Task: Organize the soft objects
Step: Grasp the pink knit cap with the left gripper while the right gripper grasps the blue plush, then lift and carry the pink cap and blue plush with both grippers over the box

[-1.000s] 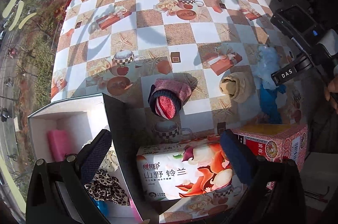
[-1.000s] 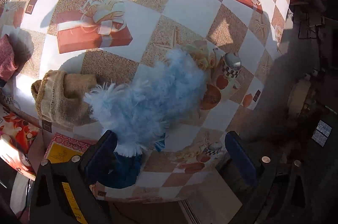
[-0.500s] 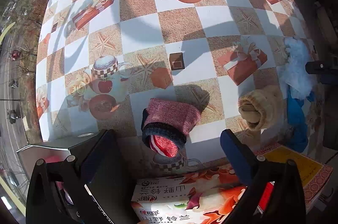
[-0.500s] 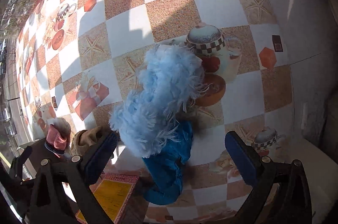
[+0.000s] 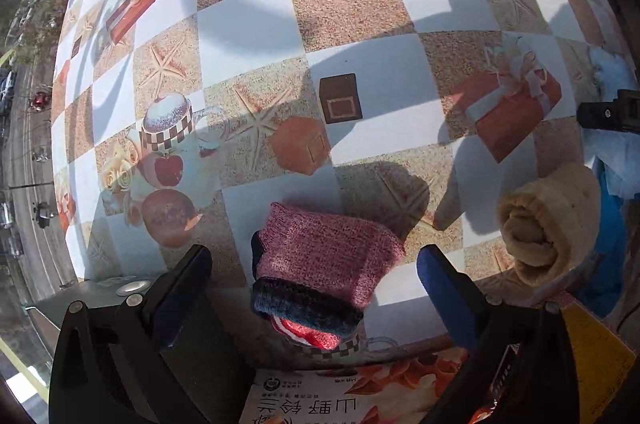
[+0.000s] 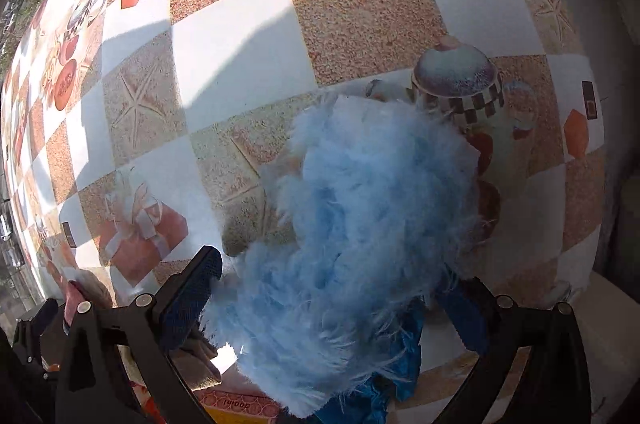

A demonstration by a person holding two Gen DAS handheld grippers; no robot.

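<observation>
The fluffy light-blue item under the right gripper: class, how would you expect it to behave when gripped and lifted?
The fluffy blue item looks long-piled and shapeless, so it would probably squash between the open right gripper fingers and droop when lifted. Its loose fibres suggest it is light. Lying flat on the tablecloth, it seems unlikely to roll.

A: What do the two handheld grippers look like?

B: The left gripper [image 5: 316, 298] has a matte black plastic frame with angled struts, round silver screws [image 5: 132, 300] and flat fingers faced in dark blue textured pads [image 5: 442, 298].

A: And the other?

B: The right gripper [image 6: 332, 304] is the same build: black frame, silver screws [image 6: 504, 301], blue ribbed pads [image 6: 192, 292].
</observation>
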